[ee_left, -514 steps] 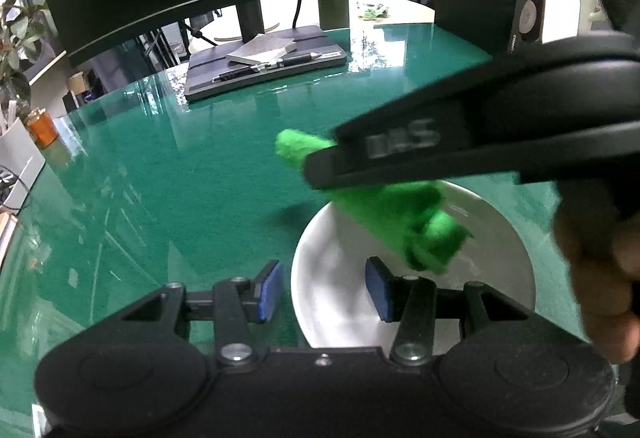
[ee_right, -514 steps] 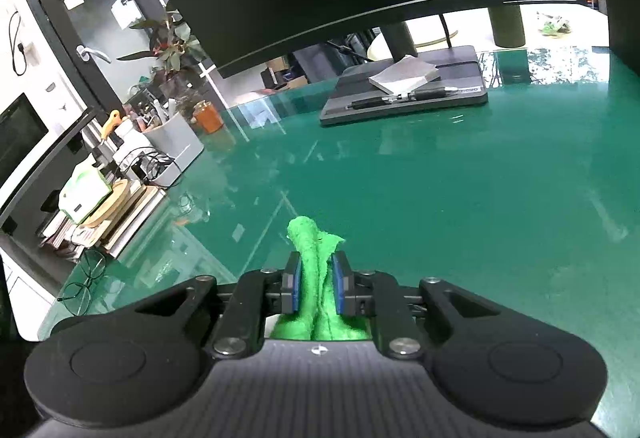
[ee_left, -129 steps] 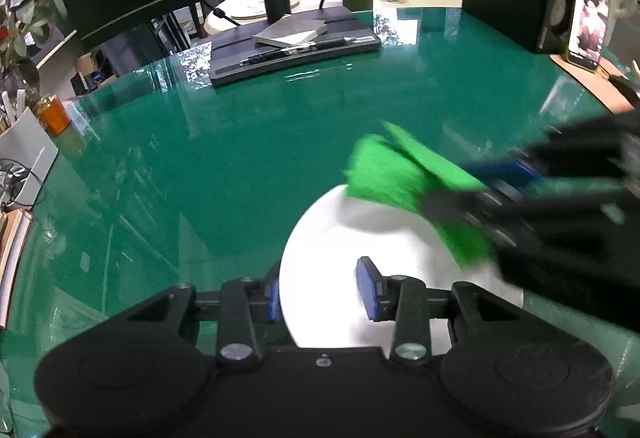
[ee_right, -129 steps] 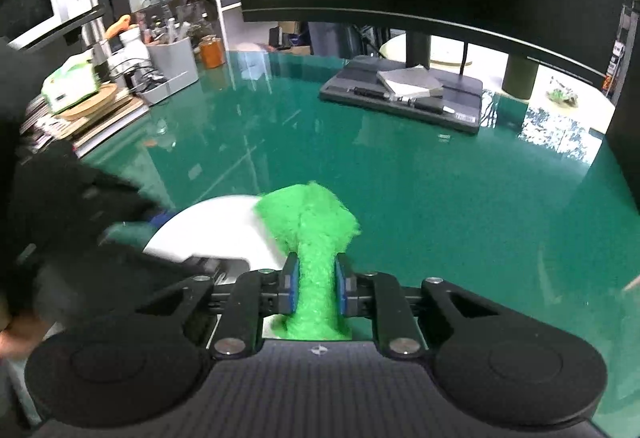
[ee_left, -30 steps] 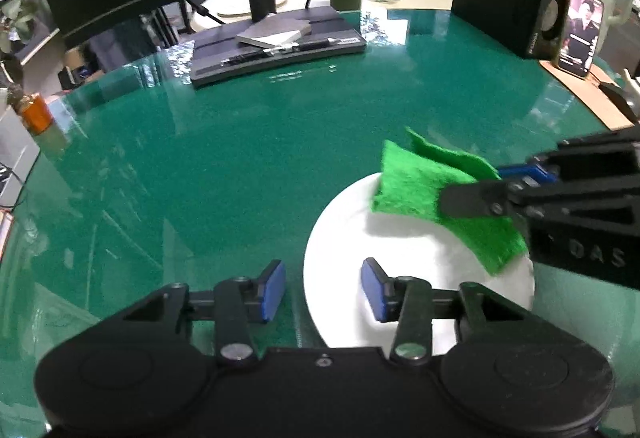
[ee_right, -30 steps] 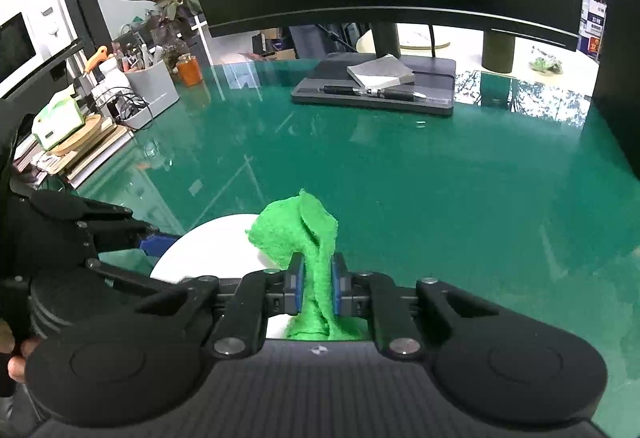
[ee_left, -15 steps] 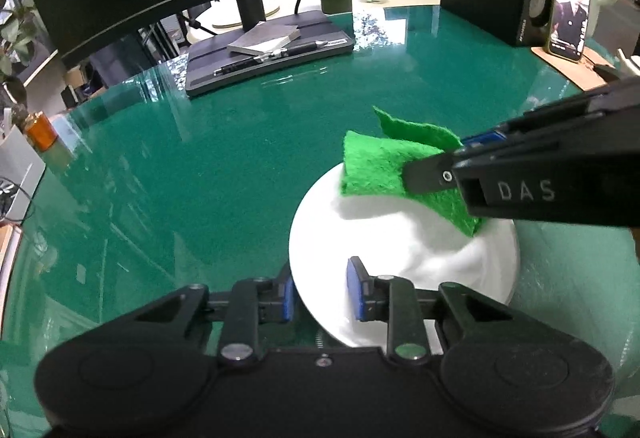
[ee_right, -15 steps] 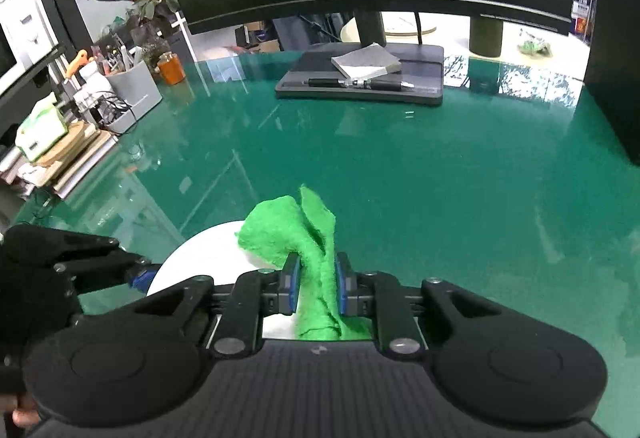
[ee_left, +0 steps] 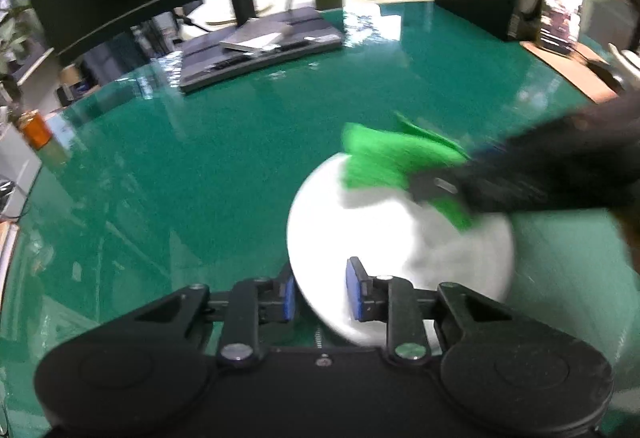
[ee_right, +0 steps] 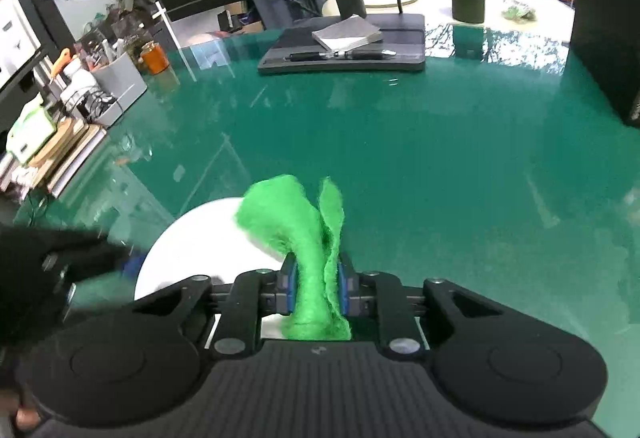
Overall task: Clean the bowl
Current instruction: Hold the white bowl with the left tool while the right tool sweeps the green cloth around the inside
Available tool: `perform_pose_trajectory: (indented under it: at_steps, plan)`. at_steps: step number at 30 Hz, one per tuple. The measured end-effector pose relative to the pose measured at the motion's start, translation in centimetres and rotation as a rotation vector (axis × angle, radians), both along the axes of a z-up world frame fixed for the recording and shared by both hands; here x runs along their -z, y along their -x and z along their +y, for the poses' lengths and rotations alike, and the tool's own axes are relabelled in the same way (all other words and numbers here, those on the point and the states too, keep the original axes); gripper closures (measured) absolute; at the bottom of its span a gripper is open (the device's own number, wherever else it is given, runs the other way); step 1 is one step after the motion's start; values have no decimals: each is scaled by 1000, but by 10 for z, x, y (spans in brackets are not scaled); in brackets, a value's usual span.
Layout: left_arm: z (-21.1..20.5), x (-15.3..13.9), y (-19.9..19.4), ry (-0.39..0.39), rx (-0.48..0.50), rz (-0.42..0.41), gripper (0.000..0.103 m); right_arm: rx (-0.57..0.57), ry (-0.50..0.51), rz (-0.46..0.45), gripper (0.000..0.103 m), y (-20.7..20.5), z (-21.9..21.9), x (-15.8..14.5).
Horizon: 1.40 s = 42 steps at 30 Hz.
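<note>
cloth [ee_right: 298,234] swept toward bowl [ee_left: 384,238] far rim, green tabletop [ee_right: 440,165] beyond

Left gripper [ee_left: 320,288]: 2 blue-padded fingers straddle the near rim of the white bowl [ee_left: 392,238], 1 pad outside, 1 inside, closed on it. Right gripper [ee_right: 314,288]: jaws clamped on the green cloth [ee_right: 296,222], which projects forward past the fingertips. Right gripper reaches in from the left gripper's right, blurred.
</note>
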<state>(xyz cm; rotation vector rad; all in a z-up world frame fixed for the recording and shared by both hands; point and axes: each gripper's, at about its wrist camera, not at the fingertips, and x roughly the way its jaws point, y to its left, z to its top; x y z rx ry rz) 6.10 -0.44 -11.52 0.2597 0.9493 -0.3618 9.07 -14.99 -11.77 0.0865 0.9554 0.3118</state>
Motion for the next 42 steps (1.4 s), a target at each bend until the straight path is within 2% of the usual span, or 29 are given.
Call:
perform_pose_trajectory:
  at_steps: [5, 8, 11, 15, 19, 22, 27, 31, 33, 34, 36, 37, 38, 42]
  plan:
    - [6, -3, -16, 25, 0, 4, 74, -9, -2, 1, 82, 1, 1, 0]
    - [4, 1, -28, 18, 25, 11, 77, -4, -11, 7, 82, 2, 0, 0]
    - [7, 3, -32, 57, -6, 29, 80, 1, -20, 13, 82, 4, -2, 0]
    - [4, 4, -29, 50, -41, 13, 79, 7, -20, 34, 78, 9, -3, -1]
    - [5, 3, -29, 49, -44, 12, 78, 17, -55, 78, 66, 26, -5, -4]
    - [4, 2, -28, 42, -43, 8, 78, 32, -81, 72, 65, 27, -8, -8]
    - [5, 1, -26, 36, -40, 5, 78, 58, -119, 57, 52, 28, -14, -15]
    - [4, 1, -25, 27, -38, 0, 78, 89, -129, 23, 36, 30, -20, -19]
    - [4, 1, -24, 26, -38, -1, 78, 116, -130, 6, 36, 28, -21, -20]
    - [4, 0, -24, 25, -38, -1, 78, 126, -131, -4, 36, 26, -21, -20]
    - [4, 0, -23, 23, -35, -3, 78, 131, -135, -15, 58, 24, -23, -19]
    - [4, 0, -23, 22, -34, -3, 78, 132, -133, -14, 83, 22, -22, -17]
    - [4, 0, -23, 22, -33, -3, 78, 132, -136, -20, 89, 21, -22, -18]
    - [7, -2, -19, 22, -18, 2, 79, 128, -161, -60, 91, 16, -23, -23]
